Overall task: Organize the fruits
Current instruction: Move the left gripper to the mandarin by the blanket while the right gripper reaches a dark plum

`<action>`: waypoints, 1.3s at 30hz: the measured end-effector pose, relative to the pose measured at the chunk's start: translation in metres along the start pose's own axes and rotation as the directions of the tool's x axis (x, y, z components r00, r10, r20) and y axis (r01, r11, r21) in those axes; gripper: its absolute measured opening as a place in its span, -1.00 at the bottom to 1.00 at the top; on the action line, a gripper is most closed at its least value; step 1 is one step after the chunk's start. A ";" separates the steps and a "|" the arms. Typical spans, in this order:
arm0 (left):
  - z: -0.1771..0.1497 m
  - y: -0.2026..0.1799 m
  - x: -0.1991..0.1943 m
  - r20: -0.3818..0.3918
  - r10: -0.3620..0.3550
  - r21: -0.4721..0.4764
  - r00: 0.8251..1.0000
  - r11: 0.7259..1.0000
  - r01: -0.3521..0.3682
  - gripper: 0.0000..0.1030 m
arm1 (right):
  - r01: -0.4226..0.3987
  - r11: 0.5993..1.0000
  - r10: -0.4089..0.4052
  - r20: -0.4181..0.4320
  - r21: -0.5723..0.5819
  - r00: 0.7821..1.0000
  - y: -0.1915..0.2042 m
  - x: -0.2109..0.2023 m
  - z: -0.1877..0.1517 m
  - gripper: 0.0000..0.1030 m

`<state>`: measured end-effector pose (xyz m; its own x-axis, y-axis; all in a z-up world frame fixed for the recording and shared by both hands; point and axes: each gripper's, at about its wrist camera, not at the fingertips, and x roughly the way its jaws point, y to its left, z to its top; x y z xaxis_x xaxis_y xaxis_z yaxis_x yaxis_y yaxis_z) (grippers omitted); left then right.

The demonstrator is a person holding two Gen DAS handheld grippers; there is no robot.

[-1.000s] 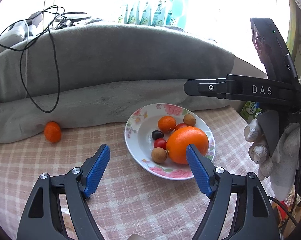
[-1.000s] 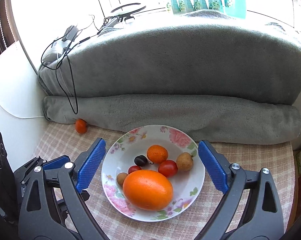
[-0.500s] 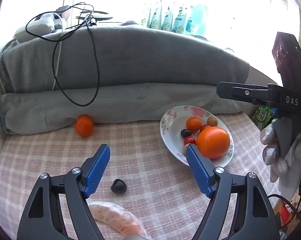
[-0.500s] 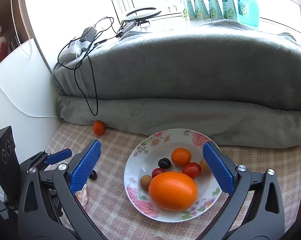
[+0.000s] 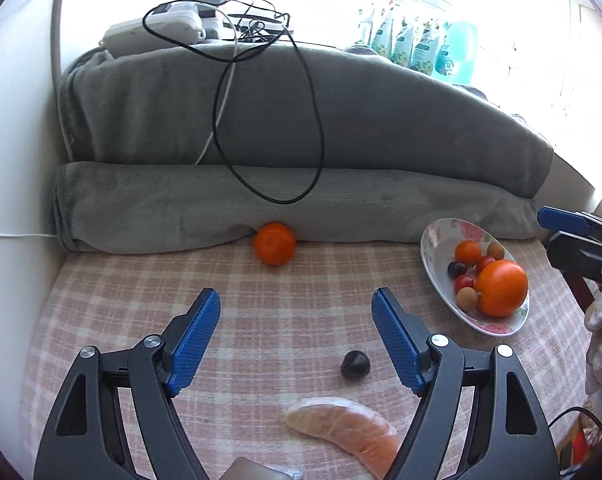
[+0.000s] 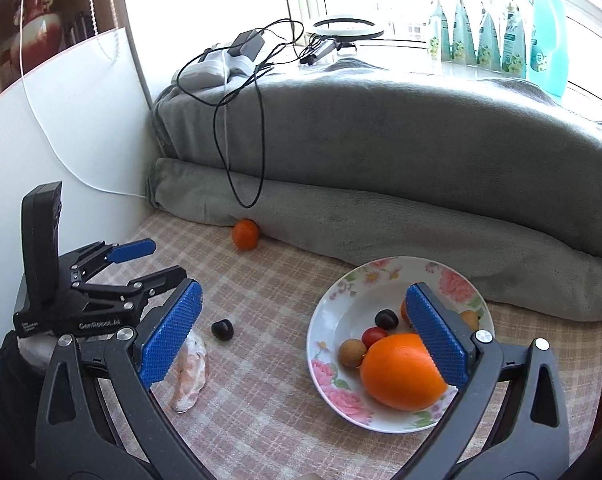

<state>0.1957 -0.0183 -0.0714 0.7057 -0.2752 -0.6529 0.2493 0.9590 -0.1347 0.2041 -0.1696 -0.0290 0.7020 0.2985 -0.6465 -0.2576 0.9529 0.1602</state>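
Note:
A floral plate (image 5: 437, 240) (image 6: 337, 300) holds a big orange (image 5: 501, 288) (image 6: 401, 372), a small mandarin (image 5: 468, 251), cherry tomatoes, a dark grape and brown longans. Loose on the checked cloth lie a mandarin (image 5: 274, 243) (image 6: 245, 234) against the grey blanket, a dark grape (image 5: 355, 364) (image 6: 222, 329) and a peeled citrus segment (image 5: 345, 424) (image 6: 189, 372). My left gripper (image 5: 297, 340) (image 6: 141, 264) is open and empty, above the cloth with the grape and segment near its right finger. My right gripper (image 6: 301, 332) is open and empty over the plate's left edge.
A rolled grey blanket (image 5: 261, 200) (image 6: 381, 216) runs along the back of the table. A black cable (image 5: 317, 120) hangs over it. A white wall (image 6: 61, 140) bounds the left side. Bottles (image 6: 501, 40) stand on the sill behind.
My left gripper has swung left, away from the plate, so the loose mandarin, grape and segment now lie before it. My right gripper has pulled back and turned left. Both stay open.

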 end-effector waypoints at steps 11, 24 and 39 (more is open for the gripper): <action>0.002 0.026 0.005 -0.005 0.022 -0.050 1.000 0.999 -0.022 0.52 | -0.057 0.997 0.052 -0.091 -0.053 0.995 0.030 0.022 -0.016 1.00; 0.009 0.036 0.018 -0.006 0.016 -0.054 1.000 0.998 -0.017 0.52 | -0.097 0.995 0.090 -0.147 -0.039 0.985 0.048 0.049 -0.026 0.96; 0.016 0.034 0.038 -0.018 -0.004 -0.034 1.000 0.999 0.003 0.40 | -0.101 0.995 0.099 -0.190 0.004 0.977 0.045 0.073 -0.030 0.75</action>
<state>0.2419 0.0022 -0.0890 0.6928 -0.2775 -0.6655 0.2290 0.9599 -0.1618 0.2237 -0.1065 -0.0908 0.5336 0.3761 -0.7576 -0.3241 0.9182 0.2275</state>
